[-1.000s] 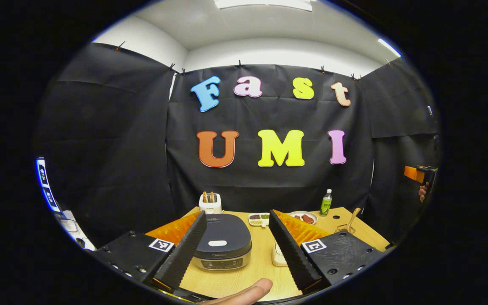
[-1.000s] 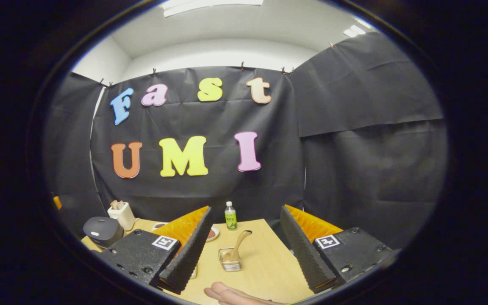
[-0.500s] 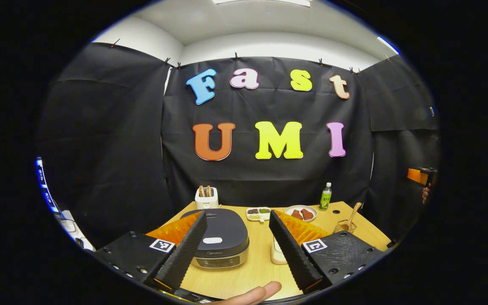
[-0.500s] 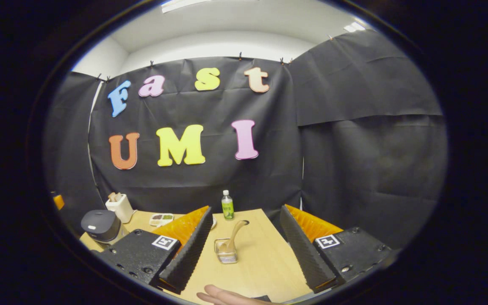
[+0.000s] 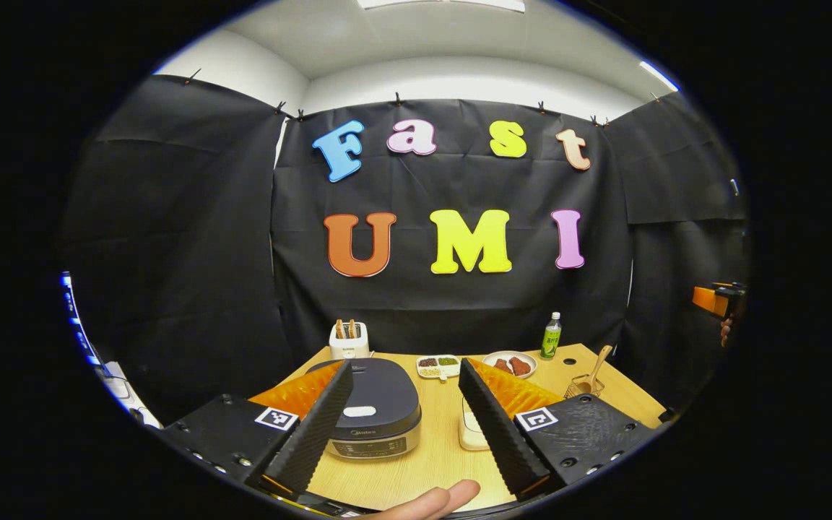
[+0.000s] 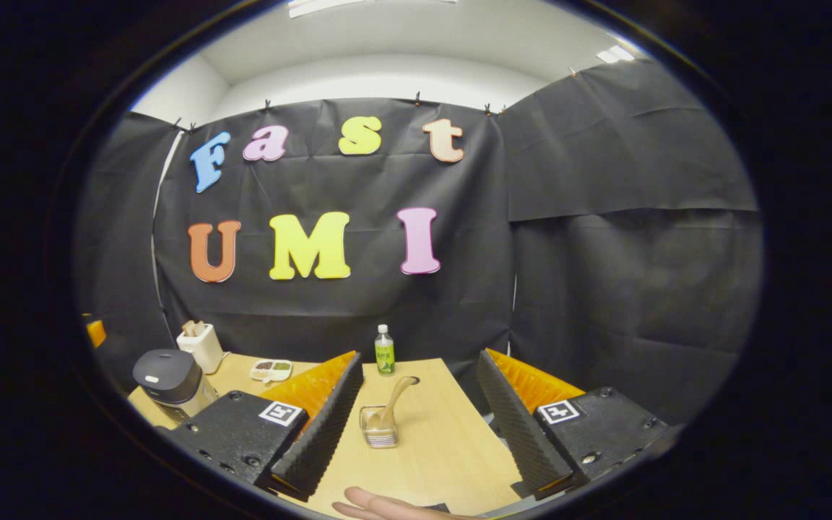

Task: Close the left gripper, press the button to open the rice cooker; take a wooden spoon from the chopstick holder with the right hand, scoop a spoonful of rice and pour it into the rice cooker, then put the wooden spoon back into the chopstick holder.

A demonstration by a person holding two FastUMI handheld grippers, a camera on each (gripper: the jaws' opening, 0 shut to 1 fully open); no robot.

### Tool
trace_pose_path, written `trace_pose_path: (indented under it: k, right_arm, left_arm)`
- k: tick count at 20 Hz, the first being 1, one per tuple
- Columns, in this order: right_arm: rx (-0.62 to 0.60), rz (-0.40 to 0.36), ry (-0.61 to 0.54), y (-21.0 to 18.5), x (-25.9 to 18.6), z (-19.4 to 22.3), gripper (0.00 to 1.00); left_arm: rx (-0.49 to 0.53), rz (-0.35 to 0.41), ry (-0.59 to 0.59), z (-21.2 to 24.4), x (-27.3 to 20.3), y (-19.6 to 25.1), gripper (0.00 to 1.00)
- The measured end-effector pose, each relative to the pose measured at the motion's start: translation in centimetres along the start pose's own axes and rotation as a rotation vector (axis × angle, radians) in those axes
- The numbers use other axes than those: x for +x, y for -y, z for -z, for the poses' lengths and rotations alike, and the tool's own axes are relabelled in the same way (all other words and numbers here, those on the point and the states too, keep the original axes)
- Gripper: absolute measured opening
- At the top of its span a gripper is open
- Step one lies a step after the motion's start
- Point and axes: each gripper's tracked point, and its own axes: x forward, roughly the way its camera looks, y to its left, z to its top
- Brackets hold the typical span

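Above the pale wooden table (image 5: 438,448), left gripper (image 5: 403,426) and right gripper (image 6: 422,426) hang wide open, empty. Unless closed first, the left could straddle the dark grey rice cooker's (image 5: 376,408) white lid button (image 5: 359,411).

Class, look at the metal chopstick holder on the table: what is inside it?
A wooden spoon leans in the chopstick holder, handle sticking up and out. The spoon's bowl is hidden down inside the holder.

Both cameras look from the near table (image 5: 445,448) edge toward the far wall. The left gripper view faces the rice cooker (image 5: 373,404); the right gripper view stands farther right, probably slightly higher. Both share the bottle (image 6: 384,358).
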Motion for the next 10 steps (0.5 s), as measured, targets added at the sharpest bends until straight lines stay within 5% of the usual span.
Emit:
trace_pose_path:
  k: [7,8,9,10]
  right_arm:
    - [0.016,-0.003,0.017,0.1,0.2,0.9,1.0]
    - [0.012,-0.002,0.021,0.1,0.4,1.0,1.0]
    - [0.009,-0.004,0.026,0.1,0.6,1.1,1.0]
    - [0.007,-0.003,0.031,0.1,0.6,1.2,1.0]
  left_arm:
    - [0.011,-0.016,-0.014,0.9,0.5,-0.7,0.94]
    - [-0.007,-0.017,-0.018,1.3,0.8,-0.8,0.84]
    - [-0.025,-0.019,-0.031,1.7,1.0,-0.9,0.86]
    - [-0.039,-0.012,-0.04,2.1,1.3,-1.0,0.73]
